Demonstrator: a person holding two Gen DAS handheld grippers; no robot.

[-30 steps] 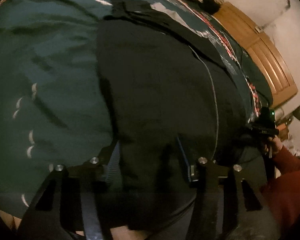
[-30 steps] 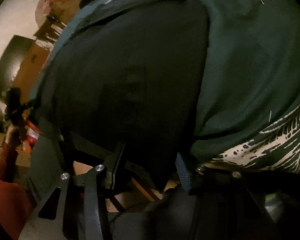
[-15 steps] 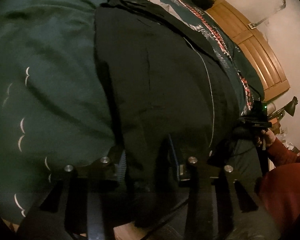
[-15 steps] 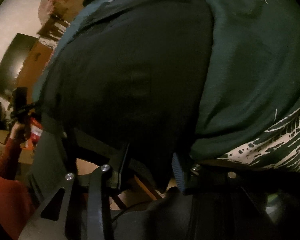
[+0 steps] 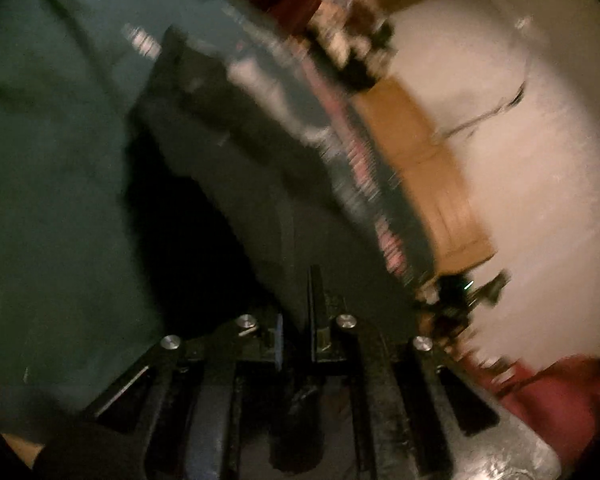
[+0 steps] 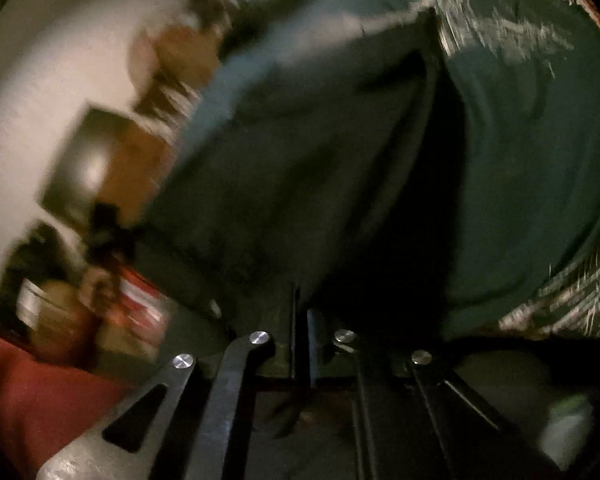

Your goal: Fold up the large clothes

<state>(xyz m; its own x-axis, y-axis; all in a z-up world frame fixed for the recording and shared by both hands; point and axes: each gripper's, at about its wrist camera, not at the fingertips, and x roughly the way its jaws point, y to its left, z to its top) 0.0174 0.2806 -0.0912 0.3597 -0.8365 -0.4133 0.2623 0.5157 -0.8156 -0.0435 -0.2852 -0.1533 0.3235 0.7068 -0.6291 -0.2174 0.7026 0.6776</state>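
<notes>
Left wrist view showed my left gripper with its jaws just drawn together, clamped on the near hem of the black garment, a fold of cloth caught between the pads. From there the garment rose off the dark green bedspread and stretched away, all blurred. Beyond it stood a wooden panel against a pale wall. On the right wrist view my right gripper had likewise just closed on the same hem, the cloth lifting clear of the bedspread. A red sleeve sat at the lower left.
</notes>
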